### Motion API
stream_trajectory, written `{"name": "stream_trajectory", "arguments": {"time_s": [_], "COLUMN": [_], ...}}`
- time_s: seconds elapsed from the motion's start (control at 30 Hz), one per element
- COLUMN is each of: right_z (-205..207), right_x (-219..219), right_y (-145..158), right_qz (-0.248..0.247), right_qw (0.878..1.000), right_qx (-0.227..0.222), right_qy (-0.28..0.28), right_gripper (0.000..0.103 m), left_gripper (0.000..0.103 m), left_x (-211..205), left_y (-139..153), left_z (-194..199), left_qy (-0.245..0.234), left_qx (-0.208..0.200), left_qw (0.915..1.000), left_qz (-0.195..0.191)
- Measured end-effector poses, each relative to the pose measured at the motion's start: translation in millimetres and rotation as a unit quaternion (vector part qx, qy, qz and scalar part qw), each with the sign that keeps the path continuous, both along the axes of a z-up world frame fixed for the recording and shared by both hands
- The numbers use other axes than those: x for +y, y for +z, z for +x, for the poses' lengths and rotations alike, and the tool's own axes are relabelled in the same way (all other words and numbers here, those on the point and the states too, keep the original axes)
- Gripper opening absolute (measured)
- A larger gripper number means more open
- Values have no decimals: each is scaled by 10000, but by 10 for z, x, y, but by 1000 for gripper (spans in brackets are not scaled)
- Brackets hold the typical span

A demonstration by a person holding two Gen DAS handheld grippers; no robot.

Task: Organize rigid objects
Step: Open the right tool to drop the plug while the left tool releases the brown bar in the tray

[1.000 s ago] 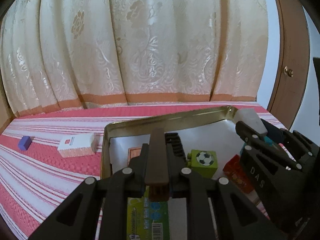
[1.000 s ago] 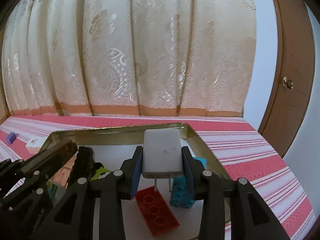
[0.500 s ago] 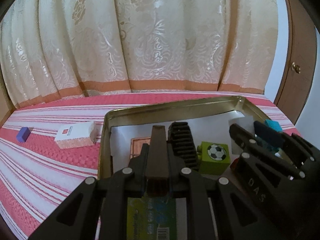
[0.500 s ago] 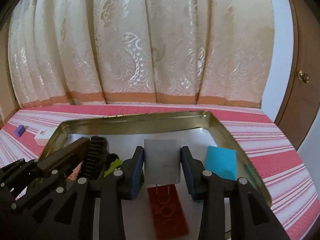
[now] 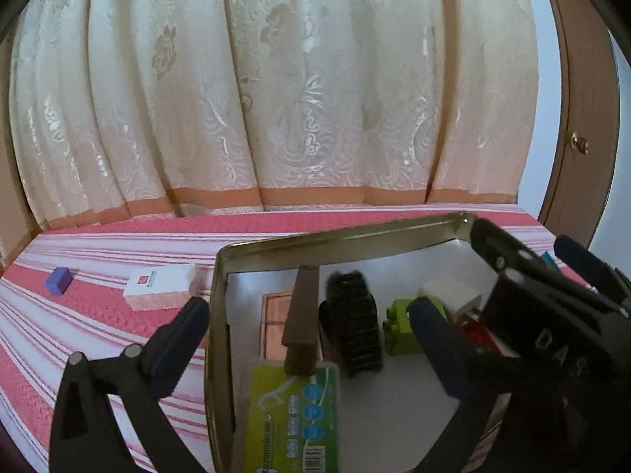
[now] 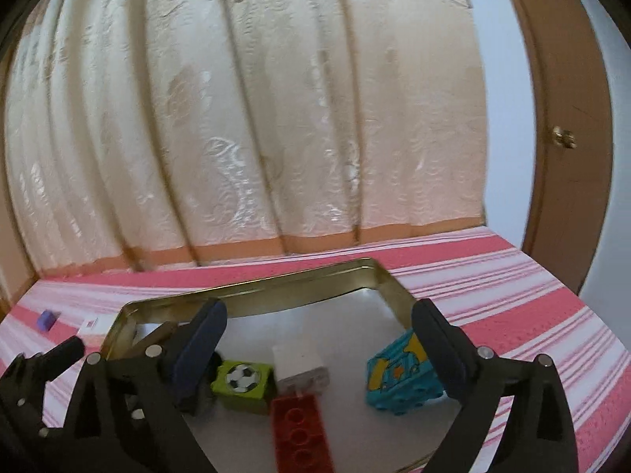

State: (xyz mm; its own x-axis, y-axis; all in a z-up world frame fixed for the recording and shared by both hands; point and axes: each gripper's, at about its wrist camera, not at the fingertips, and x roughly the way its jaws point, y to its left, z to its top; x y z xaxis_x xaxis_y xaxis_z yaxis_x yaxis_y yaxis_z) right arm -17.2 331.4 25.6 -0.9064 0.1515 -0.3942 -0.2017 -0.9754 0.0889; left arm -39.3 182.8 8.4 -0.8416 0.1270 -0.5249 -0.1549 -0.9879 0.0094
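Left gripper (image 5: 311,331) — jaws opening, nothing pressed; brown bar (image 5: 303,307) between them, its near end propped on the green packet (image 5: 294,421).
Right gripper (image 6: 319,339) — jaws opening, empty; white charger (image 6: 297,362) lies in the tin (image 6: 252,293) below them, apart from both pads.
In tin, near to far: red brick (image 6: 301,433), green football block (image 6: 242,380), teal block (image 6: 398,374), black comb (image 5: 355,323).
On striped cloth (image 5: 98,315) beyond: white box (image 5: 161,285), purple block (image 5: 59,279).
Behind: cream curtain (image 5: 276,98).
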Motion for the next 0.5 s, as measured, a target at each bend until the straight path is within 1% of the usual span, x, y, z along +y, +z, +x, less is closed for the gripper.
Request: {"name": "stream_trajectory", "arguments": {"time_s": [0.07, 0.17, 0.27, 0.4, 0.5], "right_z": [-26, -28, 11, 83, 181], "right_x": [42, 100, 122, 128, 121], "right_y": [-15, -23, -14, -12, 15], "right_qz": [-101, -284, -288, -285, -252], "right_qw": [9999, 9995, 9994, 9989, 9974], "right_qx": [-71, -61, 29, 223, 520], "right_qy": [-72, -91, -182, -293, -422], "right_gripper": [97, 97, 97, 97, 97], "left_gripper": [103, 103, 103, 103, 103], "left_x": [7, -24, -59, -143, -199], "left_y": [-14, 11, 51, 52, 62], "left_z": [-14, 26, 75, 90, 115], "left_qy": [-11, -14, 35, 140, 235], "left_qx": [-91, -19, 101, 270, 451], "left_qw": [10000, 9999, 9998, 9995, 9987], "left_qz": [-3, 99, 143, 122, 27]}}
